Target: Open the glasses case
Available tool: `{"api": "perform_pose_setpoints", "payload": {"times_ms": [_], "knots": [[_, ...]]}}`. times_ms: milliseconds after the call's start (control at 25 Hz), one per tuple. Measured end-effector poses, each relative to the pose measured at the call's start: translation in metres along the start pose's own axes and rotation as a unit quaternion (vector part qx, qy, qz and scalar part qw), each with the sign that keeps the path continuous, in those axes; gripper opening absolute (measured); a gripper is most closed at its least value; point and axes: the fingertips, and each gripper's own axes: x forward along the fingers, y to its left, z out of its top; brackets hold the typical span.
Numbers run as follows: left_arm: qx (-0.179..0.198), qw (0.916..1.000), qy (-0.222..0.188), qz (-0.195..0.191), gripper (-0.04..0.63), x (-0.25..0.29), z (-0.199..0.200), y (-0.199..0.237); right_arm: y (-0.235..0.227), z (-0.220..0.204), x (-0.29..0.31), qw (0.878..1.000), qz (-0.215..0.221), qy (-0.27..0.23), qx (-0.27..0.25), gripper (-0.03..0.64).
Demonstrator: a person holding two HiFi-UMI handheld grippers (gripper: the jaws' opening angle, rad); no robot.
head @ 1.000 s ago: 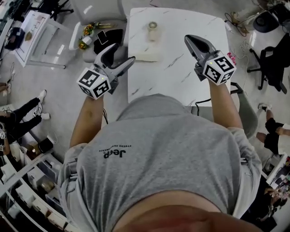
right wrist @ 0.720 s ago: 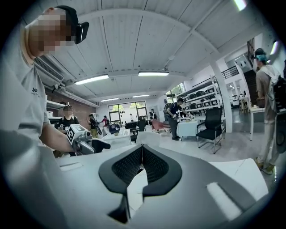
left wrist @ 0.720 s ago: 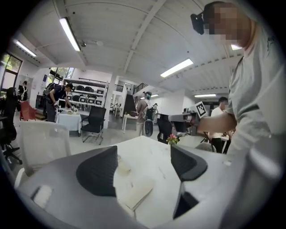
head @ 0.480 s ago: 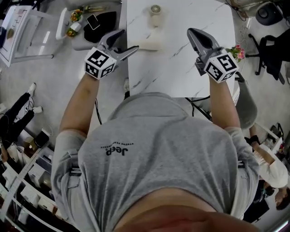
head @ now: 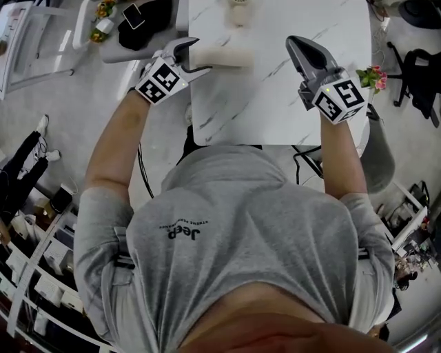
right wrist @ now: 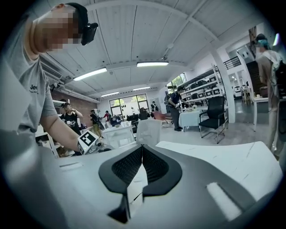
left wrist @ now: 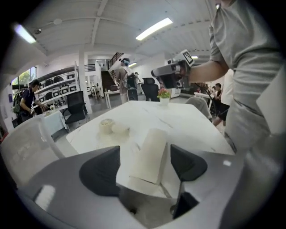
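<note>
The glasses case [head: 224, 56] is a long cream case lying on the white marble table [head: 275, 110], close to its left edge. In the head view my left gripper [head: 195, 55] stands open at the case's left end. In the left gripper view the case [left wrist: 149, 154] lies between the two dark pads [left wrist: 100, 172], with a gap on each side, and I am [left wrist: 145, 169] not gripping it. My right gripper [head: 295, 43] hovers shut over the table's right half, apart from the case. Its pads [right wrist: 129, 167] press together with nothing held in the right gripper view, where it [right wrist: 142, 152] points towards the left gripper's marker cube [right wrist: 88, 140].
A small round cream object [left wrist: 106, 126] sits on the table beyond the case. Left of the table, a grey surface [head: 114, 52] holds a phone [head: 133, 14] and a black item. Pink flowers [head: 375, 74] and an office chair [head: 420, 65] stand to the right. Other people are about the room.
My left gripper has moved forward and right, from beside the table to straddle the case's left end. The right gripper stayed shut over the table. The head camera has shifted forward.
</note>
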Motion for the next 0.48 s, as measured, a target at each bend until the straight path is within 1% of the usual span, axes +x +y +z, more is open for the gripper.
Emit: {"api": "perform_pose_setpoints", "payload": {"times_ms": [80, 160, 320, 480], "knots": [[0.018, 0.9993, 0.031, -0.006, 0.403, 0.01, -0.019, -0.001, -0.002, -0.006, 0.004, 1.0, 0.0, 0.001, 0.003, 0.006], [0.028, 0.9984, 0.047, -0.011, 0.403, 0.017, -0.031, -0.001, -0.003, -0.012, 0.007, 1.0, 0.001, 0.003, 0.008, 0.005], [0.029, 0.9977, 0.058, -0.021, 0.402, 0.028, -0.043, -0.002, -0.003, -0.023, 0.009, 1.0, 0.001, 0.012, 0.016, 0.006], [0.012, 0.9977, 0.061, -0.029, 0.39, 0.033, -0.048, 0.0, -0.005, -0.031, 0.01, 1.0, -0.001, 0.017, 0.021, 0.005]]}}
